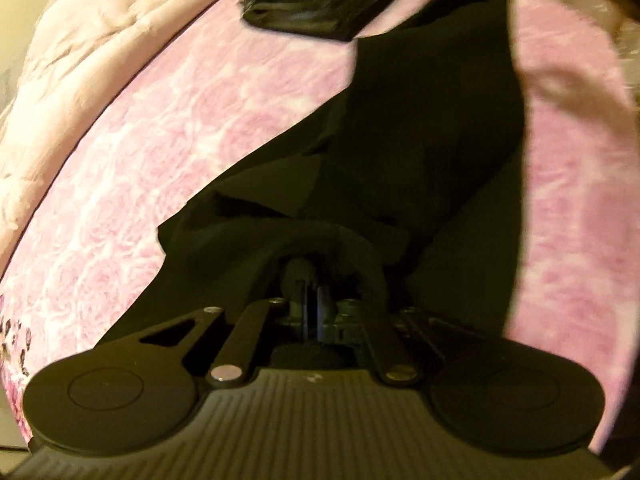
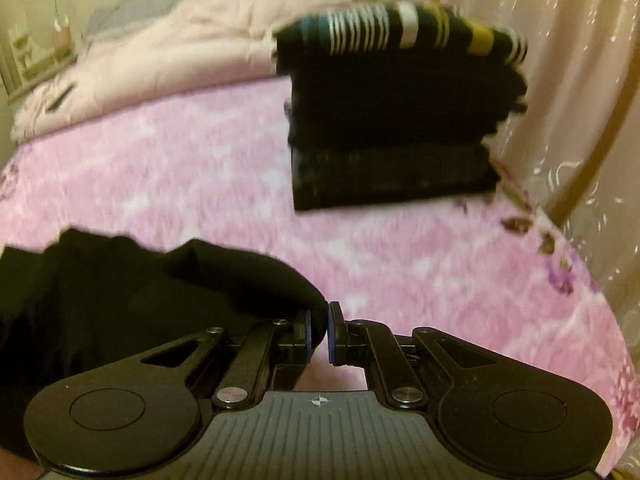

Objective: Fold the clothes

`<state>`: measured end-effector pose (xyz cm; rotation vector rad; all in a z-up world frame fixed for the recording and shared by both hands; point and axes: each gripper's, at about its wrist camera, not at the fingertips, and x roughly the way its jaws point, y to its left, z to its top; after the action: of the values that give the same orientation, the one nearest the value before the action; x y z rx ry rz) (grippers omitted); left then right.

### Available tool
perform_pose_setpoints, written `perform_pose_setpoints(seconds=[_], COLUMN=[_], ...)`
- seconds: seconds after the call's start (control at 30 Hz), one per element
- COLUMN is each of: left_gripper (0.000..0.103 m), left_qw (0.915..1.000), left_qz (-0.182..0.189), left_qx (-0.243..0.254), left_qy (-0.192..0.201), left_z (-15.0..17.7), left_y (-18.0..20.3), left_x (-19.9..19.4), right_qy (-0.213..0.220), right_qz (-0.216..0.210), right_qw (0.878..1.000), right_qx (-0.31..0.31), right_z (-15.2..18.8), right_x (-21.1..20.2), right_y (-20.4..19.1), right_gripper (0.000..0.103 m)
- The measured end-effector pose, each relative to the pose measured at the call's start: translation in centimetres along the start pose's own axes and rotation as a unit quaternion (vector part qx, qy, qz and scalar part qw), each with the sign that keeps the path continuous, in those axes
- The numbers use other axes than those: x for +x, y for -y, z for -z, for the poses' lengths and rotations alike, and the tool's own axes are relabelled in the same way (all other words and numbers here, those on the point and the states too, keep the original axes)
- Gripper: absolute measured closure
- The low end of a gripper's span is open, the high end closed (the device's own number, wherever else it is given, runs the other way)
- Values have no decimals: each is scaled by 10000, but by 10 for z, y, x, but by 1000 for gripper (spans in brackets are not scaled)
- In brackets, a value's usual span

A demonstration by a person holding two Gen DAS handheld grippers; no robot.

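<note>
A black garment (image 1: pixel 420 152) lies stretched over the pink floral bedspread (image 1: pixel 192 128) in the left wrist view. My left gripper (image 1: pixel 312 312) is shut on its ribbed edge, which bunches around the fingers. In the right wrist view my right gripper (image 2: pixel 320 334) is shut on a corner of the same black garment (image 2: pixel 120 300), which trails off to the left. A stack of folded dark clothes (image 2: pixel 400 120), topped by a striped piece, stands on the bedspread (image 2: pixel 180 184) beyond the right gripper; the same stack (image 1: pixel 324 4) shows at the top of the left wrist view.
A pale pink quilt (image 2: pixel 192 36) is heaped at the far side of the bed. A light curtain (image 2: pixel 540 80) hangs along the right edge. A small shelf with items (image 2: pixel 40 52) stands at the far left.
</note>
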<state>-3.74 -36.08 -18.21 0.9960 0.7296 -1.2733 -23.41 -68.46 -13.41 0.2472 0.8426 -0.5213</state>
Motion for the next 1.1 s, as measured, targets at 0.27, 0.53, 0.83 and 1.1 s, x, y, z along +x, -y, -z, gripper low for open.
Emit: perform_pose_setpoints(seconds=[0.27,0.53,0.83,1.1], left_gripper=[101,47,41,96], left_qw=[9656,9654,9291,9387], left_qz=[2365,2219,2486,1937], left_qx=[1052,1239,2151,2386], left_qy=[-234,576,1694,1564], left_z=[28,-51,-183,-188], left_y=[49,15,37,25], left_x=[-60,-27,53,46], right_qy=[-158,193,659,1070], right_qz=[293,100,-407,-897], right_qw=[9991,9998,9940,9835], right_qx=[254,40,-775,-1152], right_z=[23,45,32,28], right_x=[-23,-36,-47,-49], right_y=[-2,-11,-12,-33], right_gripper=[98,98,97,96])
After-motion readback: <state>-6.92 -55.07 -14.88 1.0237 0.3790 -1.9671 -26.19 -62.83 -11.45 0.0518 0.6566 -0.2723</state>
